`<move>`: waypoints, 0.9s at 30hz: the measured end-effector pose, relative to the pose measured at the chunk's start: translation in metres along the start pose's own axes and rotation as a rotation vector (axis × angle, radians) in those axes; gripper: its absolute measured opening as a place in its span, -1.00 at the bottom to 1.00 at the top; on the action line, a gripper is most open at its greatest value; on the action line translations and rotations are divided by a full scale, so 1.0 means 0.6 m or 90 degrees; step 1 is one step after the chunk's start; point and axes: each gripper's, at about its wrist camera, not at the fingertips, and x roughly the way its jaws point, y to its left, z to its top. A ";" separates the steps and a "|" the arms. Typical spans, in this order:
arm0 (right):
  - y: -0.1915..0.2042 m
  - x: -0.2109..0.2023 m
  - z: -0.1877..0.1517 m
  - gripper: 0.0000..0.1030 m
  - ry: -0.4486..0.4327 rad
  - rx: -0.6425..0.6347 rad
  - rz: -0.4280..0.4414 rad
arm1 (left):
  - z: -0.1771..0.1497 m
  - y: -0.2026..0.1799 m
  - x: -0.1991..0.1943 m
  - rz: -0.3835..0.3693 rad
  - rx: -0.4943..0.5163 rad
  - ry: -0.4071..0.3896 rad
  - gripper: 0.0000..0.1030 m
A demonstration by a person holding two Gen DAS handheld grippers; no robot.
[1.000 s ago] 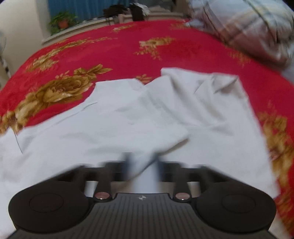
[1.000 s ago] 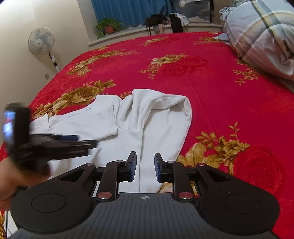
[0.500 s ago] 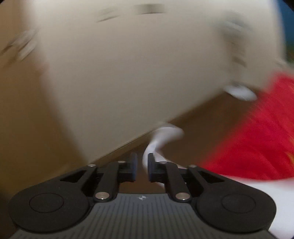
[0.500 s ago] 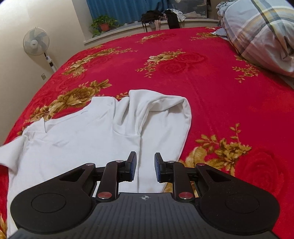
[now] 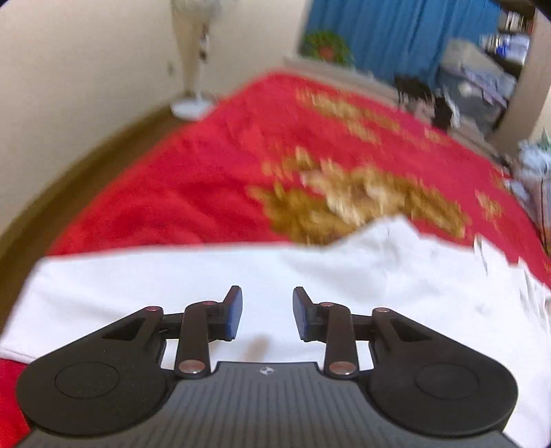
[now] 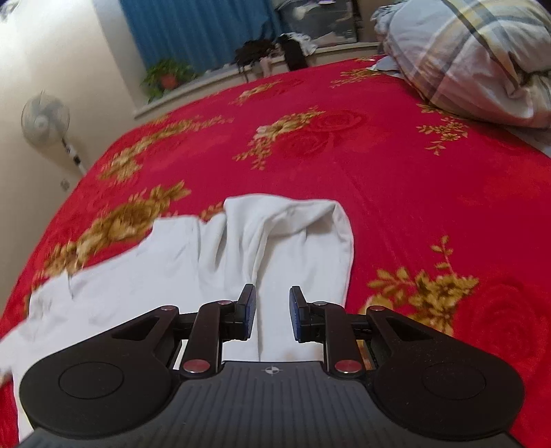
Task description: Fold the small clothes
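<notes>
Red floral bedspread point(image 6: 396, 179) is half covered by a white garment point(image 6: 213, 275), partly folded, rumpled; left gripper point(image 5: 267, 315) is opening empty, right gripper point(image 6: 272, 312) is held parted, grasping nothing.

Place: a home bedroom.
Showing it: a bed point(image 6: 396, 179) wearing a red gold-flowered blanket, a plaid quilt point(image 6: 475, 51) lying bunched, a white standing fan point(image 6: 44, 120) standing by blue curtains point(image 6: 199, 31).

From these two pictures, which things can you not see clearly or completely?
- White shirt: its near part is hidden under the right hand-held gripper body; its left end is blurred in the right wrist view.
- Red blanket: its gold flowers are smeared by motion blur in the left wrist view.
- Fan: its head is cut off by the top edge there.
- Items on the sill: too small to name.
</notes>
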 end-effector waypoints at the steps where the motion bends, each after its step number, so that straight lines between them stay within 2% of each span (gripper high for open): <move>1: -0.006 0.011 0.005 -0.57 -0.001 0.012 -0.001 | -0.006 0.002 0.029 0.017 0.003 0.057 -0.07; 2: -0.013 0.021 0.010 -0.57 -0.001 0.025 0.001 | -0.008 0.007 0.061 0.051 0.009 0.113 -0.07; 3: -0.021 0.032 0.015 -0.57 0.000 0.037 0.001 | -0.014 0.008 0.074 0.062 0.023 0.127 -0.03; 5: -0.040 0.059 0.026 -0.57 0.001 0.058 -0.017 | -0.007 0.002 0.073 0.060 0.043 0.115 0.01; 7: -0.060 0.088 0.037 -0.56 0.010 0.073 -0.050 | -0.002 0.007 0.074 0.058 0.025 0.122 0.04; 9: -0.076 0.117 0.043 -0.43 0.023 0.080 -0.081 | -0.005 0.011 0.076 0.057 0.042 0.121 0.07; 13: -0.094 0.181 0.047 -0.40 0.064 0.068 -0.089 | -0.007 0.014 0.077 0.051 0.047 0.119 0.09; 14: -0.093 0.195 0.047 -0.47 0.073 0.059 -0.083 | -0.008 0.015 0.074 0.050 0.046 0.120 0.09; 15: -0.091 0.205 0.047 -0.85 0.070 0.047 -0.083 | -0.001 0.012 0.084 0.050 0.046 0.120 0.09; 16: -0.088 0.210 0.050 -0.90 0.064 0.033 -0.085 | 0.001 0.011 0.088 0.051 0.047 0.120 0.09; 17: -0.084 0.210 0.058 -0.91 0.050 0.017 -0.085 | 0.001 0.010 0.088 0.052 0.048 0.120 0.09; 19: -0.078 0.187 0.089 -0.93 -0.029 -0.008 -0.095 | 0.001 0.009 0.086 0.054 0.050 0.120 0.09; 21: -0.056 0.133 0.127 -0.93 -0.158 -0.066 -0.135 | 0.000 0.009 0.085 0.055 0.050 0.120 0.09; 22: -0.039 0.097 0.138 -0.93 -0.237 -0.126 -0.151 | 0.001 0.009 0.085 0.055 0.050 0.120 0.09; 24: -0.016 0.057 0.132 -0.92 -0.329 -0.235 -0.192 | 0.001 0.008 0.086 0.055 0.051 0.121 0.09; 25: -0.014 0.052 0.125 -0.91 -0.336 -0.270 -0.214 | 0.001 0.008 0.086 0.055 0.049 0.121 0.09; 26: -0.021 0.058 0.119 -0.91 -0.309 -0.284 -0.229 | 0.002 0.008 0.086 0.056 0.048 0.122 0.09; 27: -0.036 0.071 0.115 -0.91 -0.256 -0.278 -0.233 | 0.002 0.007 0.086 0.058 0.046 0.122 0.09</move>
